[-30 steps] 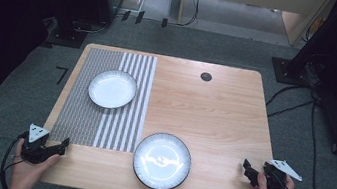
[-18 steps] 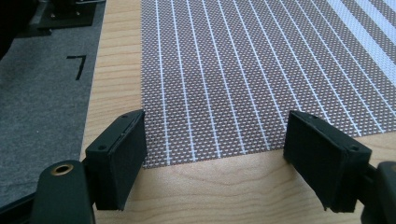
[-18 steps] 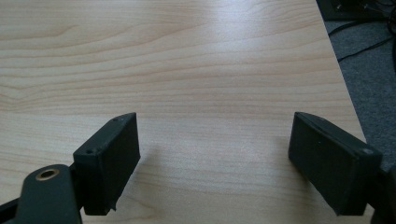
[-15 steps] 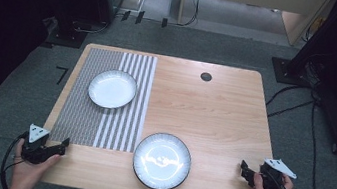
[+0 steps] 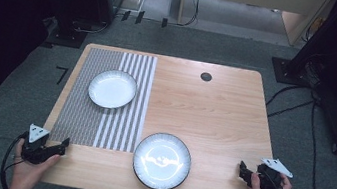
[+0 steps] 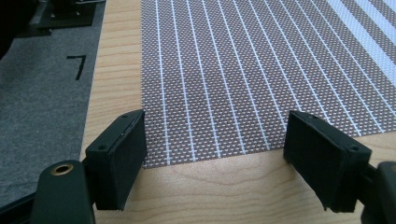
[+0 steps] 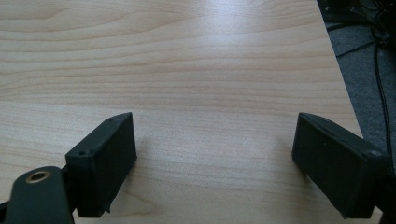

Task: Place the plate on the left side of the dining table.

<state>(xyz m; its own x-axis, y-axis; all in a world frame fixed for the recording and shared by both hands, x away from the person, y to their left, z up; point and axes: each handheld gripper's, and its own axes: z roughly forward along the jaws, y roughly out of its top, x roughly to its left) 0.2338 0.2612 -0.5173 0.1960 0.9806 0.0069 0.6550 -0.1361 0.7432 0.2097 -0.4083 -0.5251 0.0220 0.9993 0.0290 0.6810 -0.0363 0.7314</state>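
Observation:
A white plate (image 5: 112,88) rests on the striped grey placemat (image 5: 78,111) at the table's left half. A dark-rimmed plate (image 5: 162,161) with a glossy white centre lies on bare wood near the front edge. My left gripper (image 5: 64,145) sits at the front left corner, held in a hand, and it is open with nothing between its jaws; the placemat's near edge (image 6: 215,116) lies just ahead of it. My right gripper (image 5: 243,170) is at the front right corner, open over bare wood (image 7: 210,93), right of the dark-rimmed plate.
The wooden table (image 5: 213,116) has a round black grommet (image 5: 206,77) near its far edge. Grey carpet (image 5: 9,96) surrounds it, with cables (image 5: 314,121) on the floor to the right and dark equipment at the back left.
The right gripper has shifted slightly left and inward over the table's front right corner. The left gripper and both plates have stayed put.

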